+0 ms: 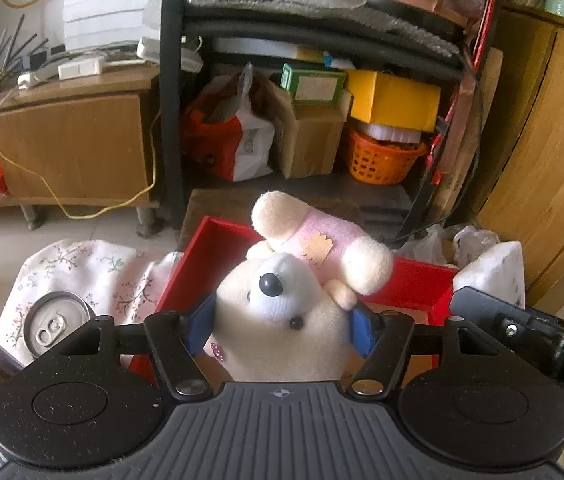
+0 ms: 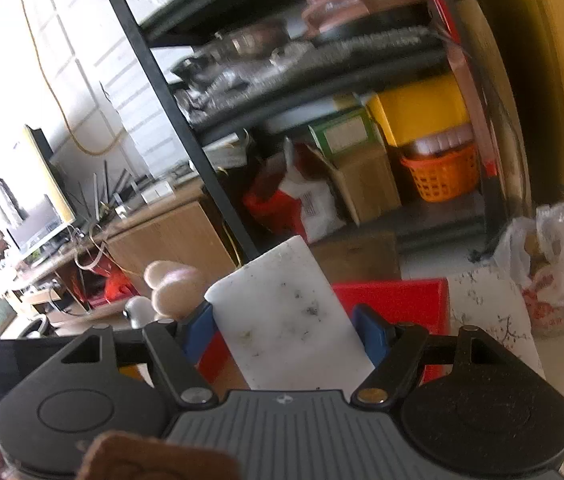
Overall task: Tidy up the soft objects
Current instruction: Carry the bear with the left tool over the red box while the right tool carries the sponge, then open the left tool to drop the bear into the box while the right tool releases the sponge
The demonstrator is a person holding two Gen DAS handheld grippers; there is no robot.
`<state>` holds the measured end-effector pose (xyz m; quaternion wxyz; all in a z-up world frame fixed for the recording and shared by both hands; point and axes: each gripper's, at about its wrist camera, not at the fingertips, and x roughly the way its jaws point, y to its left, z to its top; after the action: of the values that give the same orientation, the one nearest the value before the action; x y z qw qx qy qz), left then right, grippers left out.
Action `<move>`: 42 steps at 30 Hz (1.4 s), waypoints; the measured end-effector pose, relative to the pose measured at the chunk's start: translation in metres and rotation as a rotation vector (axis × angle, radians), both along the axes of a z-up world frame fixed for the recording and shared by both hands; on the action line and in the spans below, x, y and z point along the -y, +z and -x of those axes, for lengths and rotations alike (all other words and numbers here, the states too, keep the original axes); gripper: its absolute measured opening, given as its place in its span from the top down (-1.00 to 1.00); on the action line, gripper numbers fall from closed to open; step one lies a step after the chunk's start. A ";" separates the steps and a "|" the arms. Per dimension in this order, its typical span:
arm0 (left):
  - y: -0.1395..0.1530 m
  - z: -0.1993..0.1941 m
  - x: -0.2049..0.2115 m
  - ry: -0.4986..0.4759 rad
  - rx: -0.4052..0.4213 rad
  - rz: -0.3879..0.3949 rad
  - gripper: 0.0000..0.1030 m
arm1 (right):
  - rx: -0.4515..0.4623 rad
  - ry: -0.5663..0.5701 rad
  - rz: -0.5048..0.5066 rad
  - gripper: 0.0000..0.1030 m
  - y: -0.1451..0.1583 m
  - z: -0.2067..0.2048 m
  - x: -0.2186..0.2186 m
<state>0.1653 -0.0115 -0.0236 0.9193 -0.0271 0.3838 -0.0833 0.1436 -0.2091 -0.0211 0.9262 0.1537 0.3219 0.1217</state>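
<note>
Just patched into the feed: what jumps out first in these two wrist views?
The cream plush bear with a pink bottle, squeezed between the left gripper's blue pads above the open red box. In the right wrist view, a speckled white foam block is clamped in the right gripper over the same box. A silver drink can stands left of the box on the floral cloth.

Plush bear [image 1: 282, 320] lower body hidden behind gripper, shelf clutter [image 2: 282, 60] motion-blurred
</note>
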 end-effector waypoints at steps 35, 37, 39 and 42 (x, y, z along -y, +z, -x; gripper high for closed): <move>0.005 0.039 -0.003 -0.009 -0.027 -0.011 -0.71 | -0.080 -0.060 0.066 -0.17 0.001 0.033 0.010; 0.005 0.043 -0.005 -0.006 -0.025 -0.013 -0.71 | -0.082 -0.066 0.068 -0.17 0.001 0.036 0.011; 0.004 0.047 -0.006 -0.006 -0.029 -0.017 -0.71 | -0.083 -0.066 0.067 -0.17 0.001 0.039 0.012; 0.003 0.053 -0.007 -0.005 -0.034 -0.017 -0.71 | -0.080 -0.062 0.074 -0.17 0.002 0.046 0.011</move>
<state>0.1126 -0.0040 -0.0204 0.9126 -0.0197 0.4002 -0.0819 0.0979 -0.2200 -0.0194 0.9210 0.1339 0.3582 0.0745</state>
